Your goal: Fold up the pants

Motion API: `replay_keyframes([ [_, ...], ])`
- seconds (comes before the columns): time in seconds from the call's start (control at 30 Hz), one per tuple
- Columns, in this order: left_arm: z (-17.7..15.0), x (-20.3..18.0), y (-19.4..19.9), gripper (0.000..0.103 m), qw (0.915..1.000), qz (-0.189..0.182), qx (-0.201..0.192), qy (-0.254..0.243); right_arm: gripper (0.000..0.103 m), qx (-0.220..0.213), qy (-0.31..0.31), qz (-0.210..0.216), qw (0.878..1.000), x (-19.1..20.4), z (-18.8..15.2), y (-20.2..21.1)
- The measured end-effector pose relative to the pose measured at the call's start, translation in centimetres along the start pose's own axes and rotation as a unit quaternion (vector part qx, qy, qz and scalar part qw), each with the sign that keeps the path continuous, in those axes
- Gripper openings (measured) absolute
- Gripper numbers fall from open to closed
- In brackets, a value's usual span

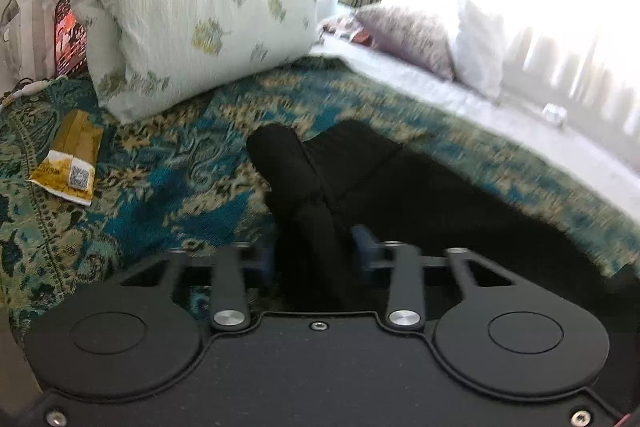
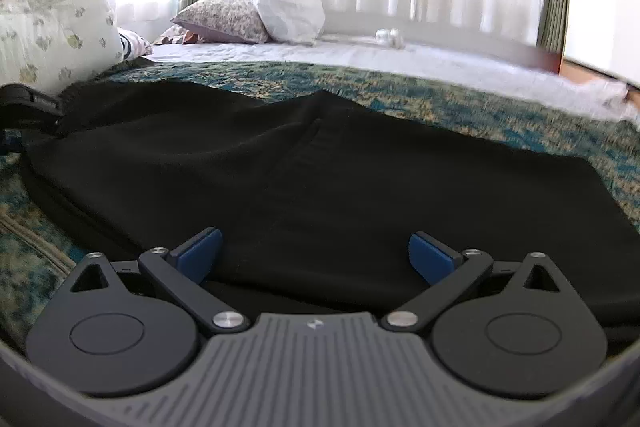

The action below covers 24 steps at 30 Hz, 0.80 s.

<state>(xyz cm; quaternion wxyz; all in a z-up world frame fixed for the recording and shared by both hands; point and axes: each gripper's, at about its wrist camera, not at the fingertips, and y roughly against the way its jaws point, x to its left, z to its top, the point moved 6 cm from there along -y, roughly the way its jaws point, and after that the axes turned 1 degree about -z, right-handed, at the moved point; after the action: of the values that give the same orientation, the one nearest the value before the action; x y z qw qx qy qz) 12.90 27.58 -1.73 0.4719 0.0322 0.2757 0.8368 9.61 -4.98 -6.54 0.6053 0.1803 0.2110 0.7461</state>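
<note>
Black pants (image 2: 320,163) lie spread on a teal and gold patterned bedspread (image 2: 440,99). In the left wrist view my left gripper (image 1: 314,251) is shut on a bunched fold of the pants (image 1: 304,187), which sticks up between the blue pads; the rest of the cloth (image 1: 460,195) trails to the right. In the right wrist view my right gripper (image 2: 314,255) is open, its blue pads (image 2: 200,251) wide apart low over the near edge of the pants. The left gripper (image 2: 24,107) shows at the far left edge of that view.
A large floral pillow (image 1: 192,3) stands at the back left. A yellow packet (image 1: 72,159) lies on the bedspread (image 1: 160,167). More pillows (image 2: 256,11) and a white sheet (image 2: 400,55) lie beyond, below a curtained window.
</note>
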Motion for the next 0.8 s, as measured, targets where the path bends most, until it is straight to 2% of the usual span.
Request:
replay_keyframes([
  [0.03,0.4,-0.4,0.7,0.018,0.9998,0.001,-0.017,-0.009,0.103,0.007,-0.008,0.008,1.0,-0.4,0.2,0.2],
  [0.1,1.2,-2.1,2.5,0.01,0.9975,0.005,-0.054,-0.045,0.103,0.011,-0.041,0.027,0.999,-1.7,0.6,1.1],
  [0.13,1.5,-3.1,3.4,0.01,0.9964,-0.003,-0.067,-0.052,0.103,0.011,-0.062,0.034,0.997,-2.6,0.8,1.6],
  [0.3,2.7,-9.8,8.2,0.01,0.987,-0.088,-0.109,-0.078,0.103,-0.007,-0.175,0.06,0.983,-8.4,1.8,4.8],
  [0.43,2.1,-16.2,12.1,0.01,0.9712,-0.159,-0.13,-0.121,0.103,-0.032,-0.238,0.087,0.967,-13.0,1.8,7.5],
  [0.5,1.2,-19.6,14.3,0.01,0.9594,-0.199,-0.133,-0.15,0.103,-0.049,-0.254,0.072,0.963,-15.0,1.6,8.7],
  [0.6,-1.4,-24.6,17.2,0.01,0.9388,-0.255,-0.119,-0.198,0.103,-0.06,-0.276,0.017,0.959,-18.5,0.5,10.0],
  [0.7,-5.6,-29.9,19.0,0.01,0.9166,-0.302,-0.09,-0.246,0.103,-0.054,-0.305,-0.028,0.95,-21.6,-1.0,10.6],
  [0.8,-11.2,-34.7,19.8,0.01,0.8893,-0.342,-0.038,-0.301,0.103,-0.052,-0.33,-0.043,0.941,-23.9,-2.3,11.5],
])
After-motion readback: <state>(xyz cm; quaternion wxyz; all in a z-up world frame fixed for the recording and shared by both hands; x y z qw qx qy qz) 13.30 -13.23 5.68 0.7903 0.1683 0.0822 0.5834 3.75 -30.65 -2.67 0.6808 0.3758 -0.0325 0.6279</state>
